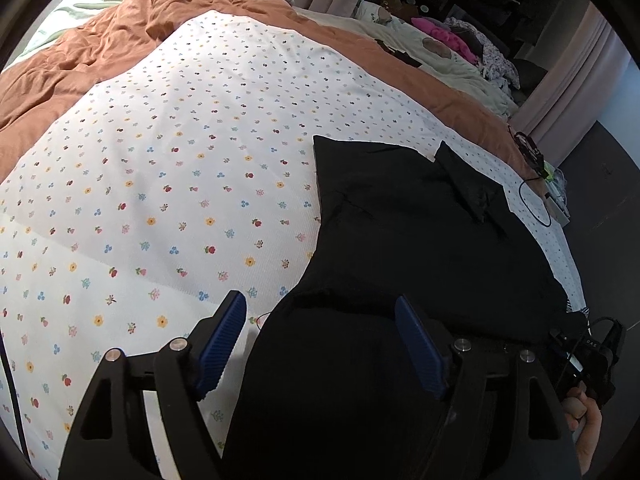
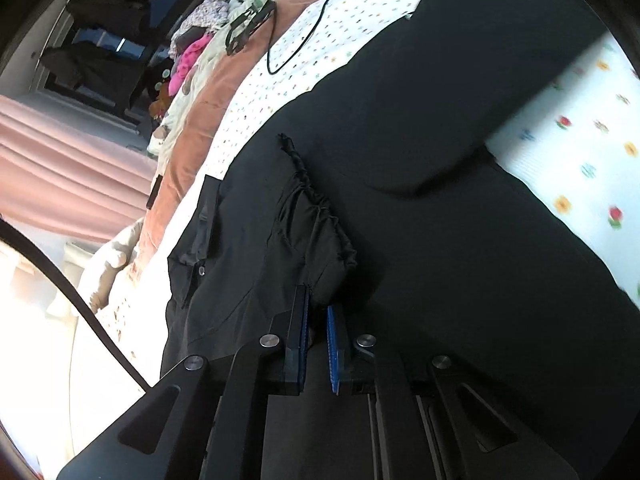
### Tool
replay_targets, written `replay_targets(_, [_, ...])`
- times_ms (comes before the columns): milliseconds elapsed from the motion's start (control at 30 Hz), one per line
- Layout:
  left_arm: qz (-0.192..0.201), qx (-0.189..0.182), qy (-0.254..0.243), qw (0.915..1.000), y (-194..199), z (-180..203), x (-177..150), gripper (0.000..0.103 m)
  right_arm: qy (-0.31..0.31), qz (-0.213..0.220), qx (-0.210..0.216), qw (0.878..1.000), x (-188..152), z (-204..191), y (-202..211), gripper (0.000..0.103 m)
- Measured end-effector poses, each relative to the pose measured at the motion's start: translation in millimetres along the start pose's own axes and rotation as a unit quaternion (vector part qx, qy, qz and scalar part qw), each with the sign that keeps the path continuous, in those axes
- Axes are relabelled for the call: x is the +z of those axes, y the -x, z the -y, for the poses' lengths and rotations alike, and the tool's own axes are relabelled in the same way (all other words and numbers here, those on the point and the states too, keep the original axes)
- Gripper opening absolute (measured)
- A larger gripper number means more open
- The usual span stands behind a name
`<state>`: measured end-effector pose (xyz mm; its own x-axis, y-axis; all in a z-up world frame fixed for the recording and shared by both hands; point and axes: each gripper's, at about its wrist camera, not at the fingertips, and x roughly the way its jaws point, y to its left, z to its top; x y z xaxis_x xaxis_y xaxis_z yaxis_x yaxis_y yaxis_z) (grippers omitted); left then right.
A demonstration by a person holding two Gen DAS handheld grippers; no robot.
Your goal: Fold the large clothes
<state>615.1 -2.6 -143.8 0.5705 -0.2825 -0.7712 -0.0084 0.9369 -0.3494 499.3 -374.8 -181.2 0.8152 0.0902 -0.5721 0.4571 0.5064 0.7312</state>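
Observation:
A large black garment (image 1: 400, 220) lies spread on a white floral sheet (image 1: 160, 160) on the bed. My left gripper (image 1: 320, 298) hovers over the garment's near left edge. Its jaws stand wide apart, blue pads (image 1: 224, 340) clear of the cloth, and the black fabric lies below the gap. In the right wrist view the same garment (image 2: 440, 120) fills the frame. My right gripper (image 2: 319, 312) is shut on a gathered, puckered fold of the black cloth (image 2: 316, 232), likely a cuff, pinched between its blue pads (image 2: 332, 340).
An orange duvet (image 1: 120, 40) lies beyond the floral sheet. Piled clothes, one bright pink (image 1: 444, 34), sit at the far right of the bed. A black cable loop (image 1: 534, 204) rests on the sheet's right edge. A hand (image 1: 584, 420) shows at lower right.

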Motion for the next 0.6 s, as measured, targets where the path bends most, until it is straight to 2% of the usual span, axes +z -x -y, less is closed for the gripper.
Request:
replay_targets(100, [0.004,-0.001,-0.011,0.9999,2,7,-2,0.078,-0.016,-0.017,0.005,1.000,2,3,3,0.007])
replay_targets(167, [0.010,-0.002,-0.023,0.9997,6,14,-4,0.078,-0.023,-0.024,0.009,0.999,3,6,10,0.018])
replay_targets(200, [0.016,-0.004,-0.028,0.9995,9,18,-5,0.078,-0.028,-0.022,0.015,0.999,5,7,13,0.037])
replay_targets(233, [0.021,-0.007,-0.032,0.9993,13,21,-5,0.078,-0.031,-0.018,0.025,0.999,8,6,17,0.048])
replay_targets(267, [0.026,-0.010,-0.036,0.9990,16,24,-6,0.078,-0.030,-0.010,0.035,0.999,9,4,25,0.067])
replay_targets(300, [0.029,-0.011,-0.040,0.9987,19,27,-6,0.078,-0.024,0.000,0.035,0.999,10,2,33,0.071])
replay_targets(333, [0.035,-0.011,-0.050,0.9981,23,31,-8,0.080,-0.017,0.009,0.030,0.999,12,0,41,0.071])
replay_targets(400, [0.044,-0.012,-0.065,0.9968,28,37,-10,0.103,-0.007,0.021,0.024,0.999,15,0,55,0.071])
replay_targets(600, [0.050,-0.025,-0.060,0.9966,35,44,-13,0.103,-0.011,0.057,-0.003,0.998,22,27,90,0.071])
